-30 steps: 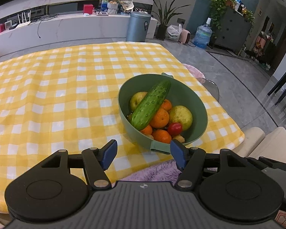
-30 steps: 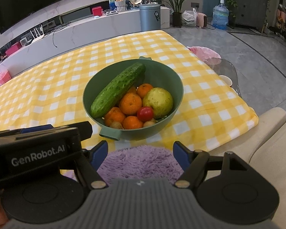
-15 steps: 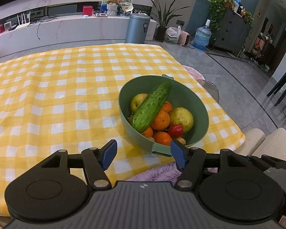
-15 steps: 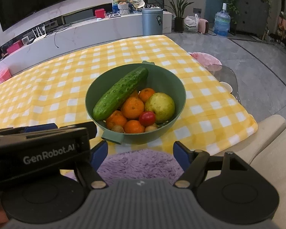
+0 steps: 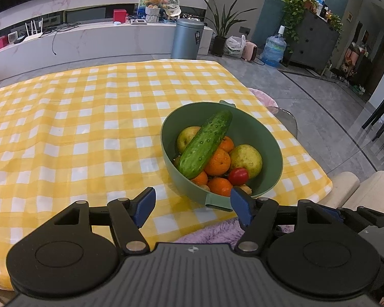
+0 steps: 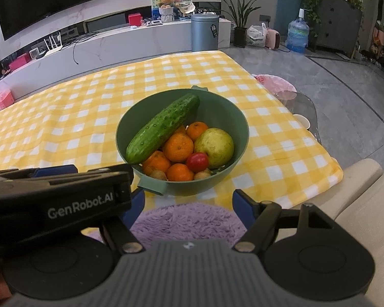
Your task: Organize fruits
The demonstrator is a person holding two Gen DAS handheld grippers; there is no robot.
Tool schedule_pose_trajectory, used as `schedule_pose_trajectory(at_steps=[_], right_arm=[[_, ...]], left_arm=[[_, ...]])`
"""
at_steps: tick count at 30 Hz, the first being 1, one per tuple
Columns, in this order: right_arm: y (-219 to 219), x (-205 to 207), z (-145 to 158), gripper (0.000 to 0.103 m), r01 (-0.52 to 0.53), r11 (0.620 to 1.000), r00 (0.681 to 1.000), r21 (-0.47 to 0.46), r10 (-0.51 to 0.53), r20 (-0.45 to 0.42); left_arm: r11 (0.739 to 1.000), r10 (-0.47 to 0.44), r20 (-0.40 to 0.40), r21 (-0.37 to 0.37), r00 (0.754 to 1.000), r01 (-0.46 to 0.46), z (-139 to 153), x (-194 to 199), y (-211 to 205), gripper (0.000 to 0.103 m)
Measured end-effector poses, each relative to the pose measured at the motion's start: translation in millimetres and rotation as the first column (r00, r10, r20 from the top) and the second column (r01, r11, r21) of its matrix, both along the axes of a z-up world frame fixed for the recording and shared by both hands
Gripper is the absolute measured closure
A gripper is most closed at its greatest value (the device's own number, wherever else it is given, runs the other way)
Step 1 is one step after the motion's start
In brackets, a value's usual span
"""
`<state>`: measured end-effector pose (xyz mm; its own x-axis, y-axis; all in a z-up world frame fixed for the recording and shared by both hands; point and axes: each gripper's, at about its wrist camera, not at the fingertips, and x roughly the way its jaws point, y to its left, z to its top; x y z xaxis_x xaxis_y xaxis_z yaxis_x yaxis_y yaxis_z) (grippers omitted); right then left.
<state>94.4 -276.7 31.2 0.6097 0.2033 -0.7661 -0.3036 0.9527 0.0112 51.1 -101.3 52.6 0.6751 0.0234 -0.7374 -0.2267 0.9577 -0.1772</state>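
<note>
Near table's right front edge: bowl [image 5: 274,153] full, cucumber [image 5: 204,144] on top of oranges [image 6: 178,147], pears, tomato [image 6: 197,161]. Left gripper [image 5: 193,206] and right gripper [image 6: 188,206] both wide apart, holding nothing. Could be sorted already, or waiting to be taken out.

Both views: even indoor light, moderately dim, cool cast. Bright ceiling lamp flare at top right of the left wrist view. Soft shadow under the bowl [image 5: 268,138] on the cloth [image 5: 64,128]; no hard shadows. Strong fisheye bending at edges; dark vignette in corners. Centre sharp; far room slightly soft. No motion blur.
</note>
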Motion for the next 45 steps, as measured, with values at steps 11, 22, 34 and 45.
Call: schedule_pose_trajectory(at_steps=[11,22,34,45], right_arm=[[0.2,-0.4,-2.1,0.031,-0.002,1.0,1.0,-0.013,0.002,-0.001],[0.3,-0.8,-3.5,0.031,-0.003,1.0,1.0,-0.015,0.003,0.005],[-1.7,1.0,-4.8,0.031,-0.021,0.999,0.999,0.035,0.022,-0.036],[-0.4,-0.3,-2.2,0.031,-0.031,0.999,0.999,0.035,0.032,-0.031]], left_arm=[[1.0,-0.001,-0.01,0.001,1.0,0.001,-1.4,-0.1,-0.8,0.023],[1.0,0.009,-0.009,0.007,1.0,-0.009,-2.6,-0.1,-2.6,0.021],[1.0,0.014,-0.006,-0.01,1.0,-0.014,-2.0,-1.4,-2.8,0.019],[1.0,0.002,-0.012,-0.007,1.0,-0.002,-0.3,-1.2,-1.3,0.017]])
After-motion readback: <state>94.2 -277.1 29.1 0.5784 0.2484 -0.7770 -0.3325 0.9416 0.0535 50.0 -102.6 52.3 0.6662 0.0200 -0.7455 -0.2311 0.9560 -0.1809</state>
